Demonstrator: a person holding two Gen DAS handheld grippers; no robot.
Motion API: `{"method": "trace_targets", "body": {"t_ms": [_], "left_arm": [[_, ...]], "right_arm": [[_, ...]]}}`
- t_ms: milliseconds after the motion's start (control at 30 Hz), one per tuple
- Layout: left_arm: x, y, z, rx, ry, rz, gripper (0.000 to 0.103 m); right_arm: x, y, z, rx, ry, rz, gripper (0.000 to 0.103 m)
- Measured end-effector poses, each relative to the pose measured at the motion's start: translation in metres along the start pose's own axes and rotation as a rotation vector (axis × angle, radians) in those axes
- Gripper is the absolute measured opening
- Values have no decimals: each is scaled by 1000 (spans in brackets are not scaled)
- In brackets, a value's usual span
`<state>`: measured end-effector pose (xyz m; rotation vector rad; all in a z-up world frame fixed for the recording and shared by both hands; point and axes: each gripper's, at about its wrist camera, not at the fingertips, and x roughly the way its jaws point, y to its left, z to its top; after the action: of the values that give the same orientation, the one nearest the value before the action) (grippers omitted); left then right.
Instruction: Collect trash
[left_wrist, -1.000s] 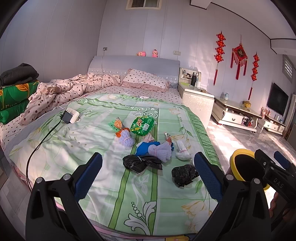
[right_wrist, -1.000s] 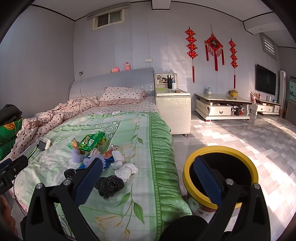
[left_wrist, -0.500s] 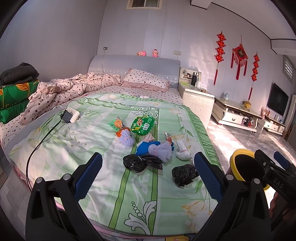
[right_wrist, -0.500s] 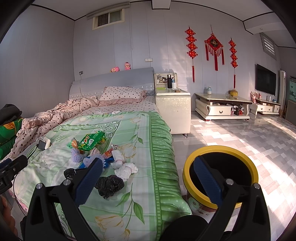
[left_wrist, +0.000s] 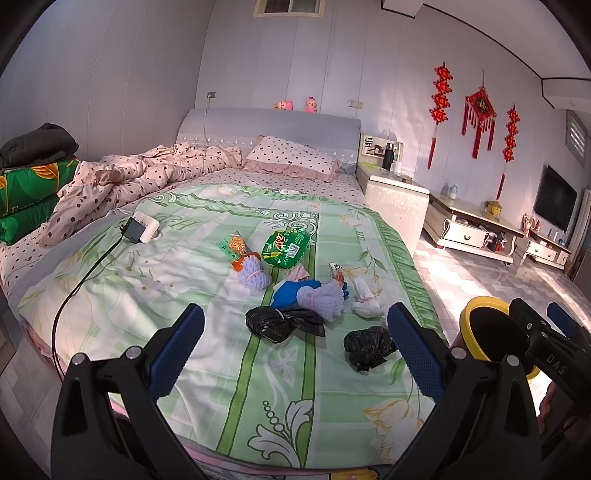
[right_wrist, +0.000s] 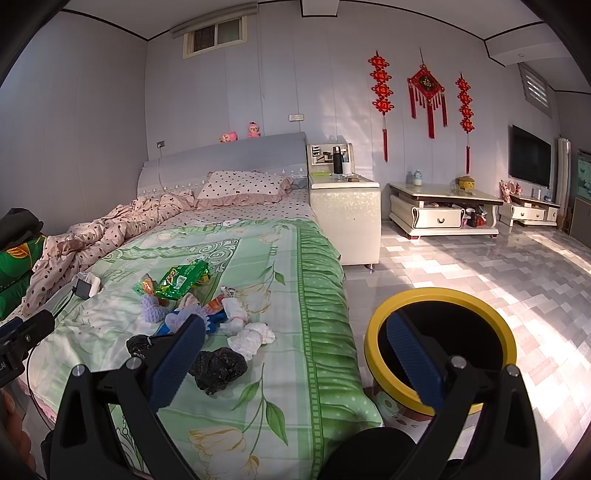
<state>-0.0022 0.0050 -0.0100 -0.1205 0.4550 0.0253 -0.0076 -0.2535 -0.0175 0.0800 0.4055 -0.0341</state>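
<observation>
Left gripper (left_wrist: 295, 354) hangs w/ jaws wide apart, nothing in it, over the near end of the bed (left_wrist: 332, 413). Right gripper (right_wrist: 295, 358) also spread & empty, by the yellow-rimmed bin (right_wrist: 439, 299). Nearest trash: crumpled black bag (left_wrist: 367, 349), near the bed's right edge. Prob. light, soft, slippery film; best pinched at a bunched fold.

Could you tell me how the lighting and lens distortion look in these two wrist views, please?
Left wrist view: strong fisheye bending, dark corners, the bed evenly lit and sharp, with bright sunlight on the floor to the right. Right wrist view: the same barrel distortion, sun patches glaring on the tiled floor, the inside of the yellow-rimmed bin in deep shadow, and the black bag showing little detail.
</observation>
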Motion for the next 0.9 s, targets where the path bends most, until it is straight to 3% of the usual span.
{"method": "trace_targets", "body": {"t_ms": [333, 500, 700, 900], "left_arm": [[2, 0, -3, -1, 3, -1, 95], [12, 1, -20, -5, 13, 6, 95], [23, 2, -20, -3, 40, 14, 95], [43, 11, -17, 13, 76, 26, 95]], "right_arm": [[1, -1, -1, 1, 6, 1, 95], [7, 0, -14, 3, 21, -3, 95], [23, -5, -13, 21, 76, 10, 95], [48, -8, -11, 16, 153, 77, 95]]}}
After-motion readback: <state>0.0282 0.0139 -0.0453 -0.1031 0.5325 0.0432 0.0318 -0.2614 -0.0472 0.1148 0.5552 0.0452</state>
